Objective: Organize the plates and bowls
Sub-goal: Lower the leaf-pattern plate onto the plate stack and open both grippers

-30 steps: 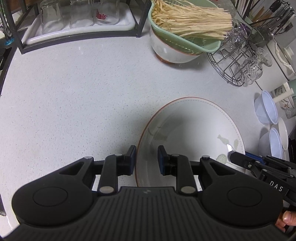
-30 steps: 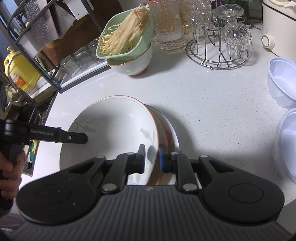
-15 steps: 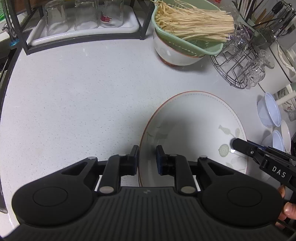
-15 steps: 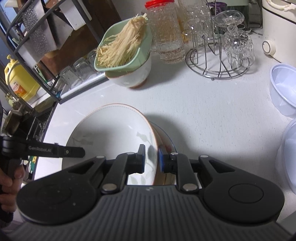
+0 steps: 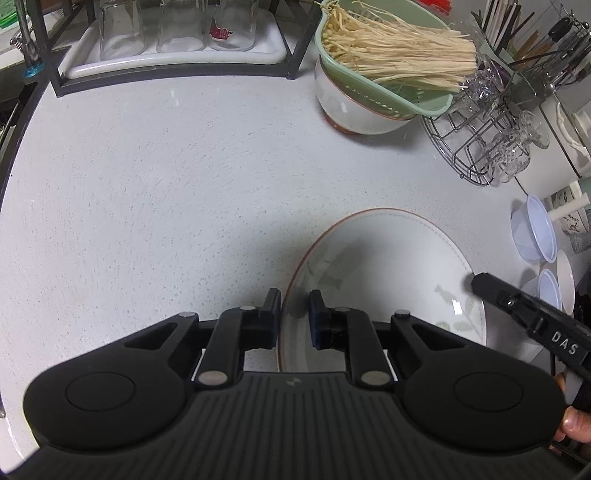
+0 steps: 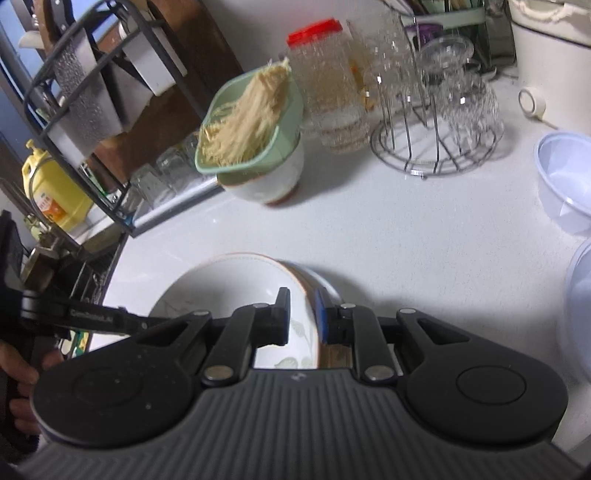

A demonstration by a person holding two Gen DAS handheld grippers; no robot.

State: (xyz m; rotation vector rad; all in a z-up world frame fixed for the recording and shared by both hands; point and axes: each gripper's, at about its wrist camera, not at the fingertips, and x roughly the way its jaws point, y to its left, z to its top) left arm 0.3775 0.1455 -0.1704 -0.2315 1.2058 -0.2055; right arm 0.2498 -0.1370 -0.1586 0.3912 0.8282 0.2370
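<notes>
The left gripper is clenched on the near-left rim of the large white plate, one finger outside the rust-coloured edge and one inside. The right gripper grasps the same large white plate at its opposite rim, fingers pinching the edge; in the right wrist view that rim is lifted and tilted, and just beyond it the edge of a second plate shows, lying flat on the countertop.

The countertop is pale, speckled stone, bare beyond the large white plate on its left side and bounded by a dark edge. Beyond the plate stands a white bowl carrying a green colander heaped with enoki mushrooms. Right of that bowl is a round wire rack holding upturned cut-glass cups. Left of the bowl, a dark metal shelf frame holds a white tray with upturned drinking glasses. Well to the right of the plate sit translucent plastic bowls. In the right wrist view a red-lidded glass jar stands behind the colander, and a yellow bottle sits far left, past the shelf frame.
</notes>
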